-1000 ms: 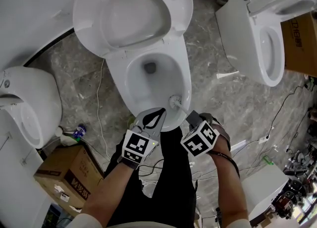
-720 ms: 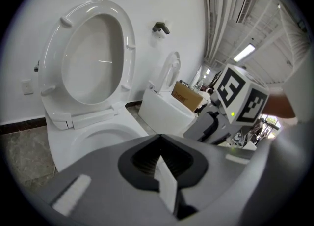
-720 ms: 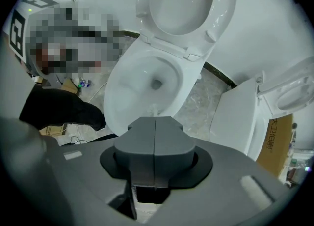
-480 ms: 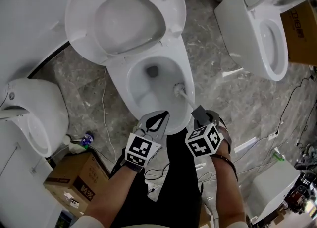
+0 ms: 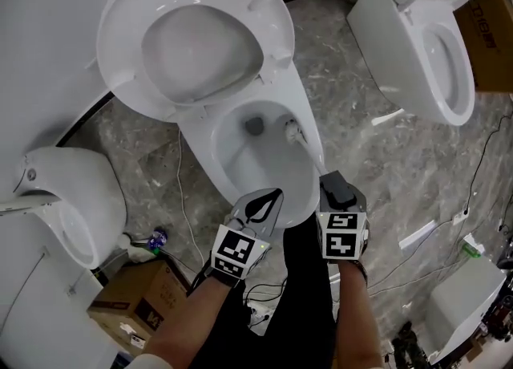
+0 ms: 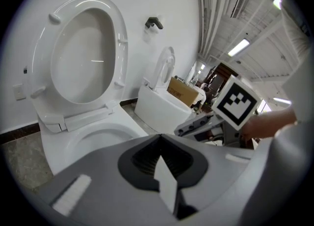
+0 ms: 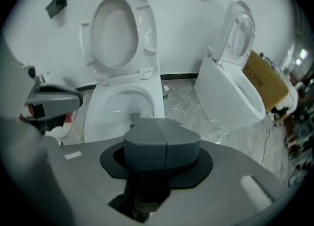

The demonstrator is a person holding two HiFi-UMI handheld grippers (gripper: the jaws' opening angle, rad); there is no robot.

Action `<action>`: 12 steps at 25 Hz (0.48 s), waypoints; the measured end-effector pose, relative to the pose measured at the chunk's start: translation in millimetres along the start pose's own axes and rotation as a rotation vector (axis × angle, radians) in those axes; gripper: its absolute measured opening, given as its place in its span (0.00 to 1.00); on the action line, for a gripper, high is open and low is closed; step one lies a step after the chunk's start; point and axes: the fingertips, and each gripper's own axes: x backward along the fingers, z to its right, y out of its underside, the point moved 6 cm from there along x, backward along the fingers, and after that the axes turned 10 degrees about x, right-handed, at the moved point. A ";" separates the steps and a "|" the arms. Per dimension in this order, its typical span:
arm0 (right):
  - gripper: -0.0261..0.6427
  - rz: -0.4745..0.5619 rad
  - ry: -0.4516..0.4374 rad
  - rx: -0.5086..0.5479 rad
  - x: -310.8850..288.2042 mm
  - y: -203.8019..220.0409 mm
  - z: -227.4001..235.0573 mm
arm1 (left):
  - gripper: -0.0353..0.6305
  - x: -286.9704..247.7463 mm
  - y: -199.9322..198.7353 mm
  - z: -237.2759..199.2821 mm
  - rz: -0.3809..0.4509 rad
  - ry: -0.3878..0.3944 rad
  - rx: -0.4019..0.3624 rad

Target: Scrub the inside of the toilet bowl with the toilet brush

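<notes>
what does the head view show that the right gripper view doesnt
Only the head view: the toilet brush head inside the bowl, its handle running back to the right gripper, and a cardboard box on the floor at lower left. Only the right gripper view: its own fingers pressed together, and a black wall fixture. Both: the open toilet with its seat raised, and a second toilet to its right.

On the grey stone floor (image 5: 385, 159), a toilet (image 5: 204, 139) stands ahead of the left gripper (image 5: 271, 197), with a cardboard box (image 5: 132, 311) to its left.
</notes>
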 end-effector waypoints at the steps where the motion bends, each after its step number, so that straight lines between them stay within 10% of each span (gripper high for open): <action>1: 0.29 0.023 0.001 -0.054 -2.4 2.7 -0.1 | 0.06 0.0 0.4 -1.2 -0.002 0.000 -0.003; 12: 0.29 0.322 -0.050 -0.519 -22.6 10.9 -5.3 | 0.06 -1.2 5.3 -15.0 -0.024 0.007 -0.040</action>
